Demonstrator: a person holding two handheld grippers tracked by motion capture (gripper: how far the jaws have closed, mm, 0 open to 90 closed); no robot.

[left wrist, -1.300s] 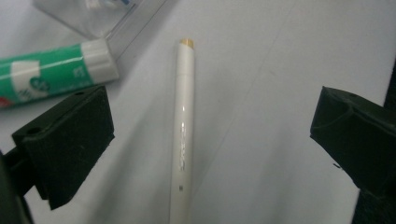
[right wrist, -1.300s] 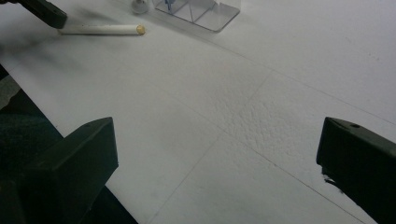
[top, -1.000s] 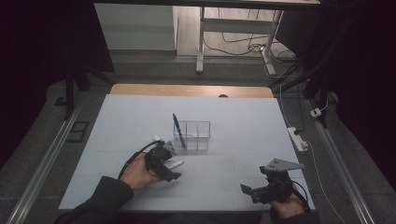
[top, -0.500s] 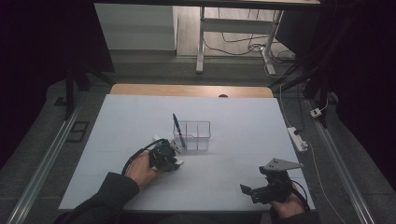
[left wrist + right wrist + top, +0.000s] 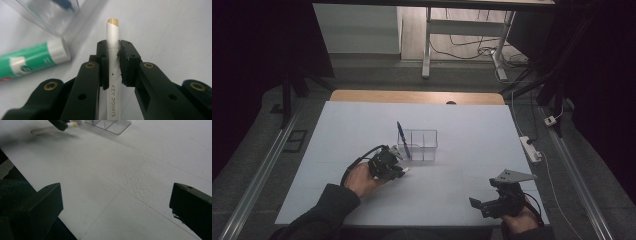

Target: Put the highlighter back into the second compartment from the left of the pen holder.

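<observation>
Since the earlier high view the left gripper has slid in toward the clear organizer on the counter, where a blue pen already stands; the right gripper is parked near the front edge. Left gripper view: jaws pinch a white pen, a green tube lying beside. Right gripper view: jaws spread, empty; likely next is tilting the pen upright into a compartment.

- White table with wooden far edge.
- Grey floor, dark surroundings.
- Metal frame legs, cables, power strip.
</observation>
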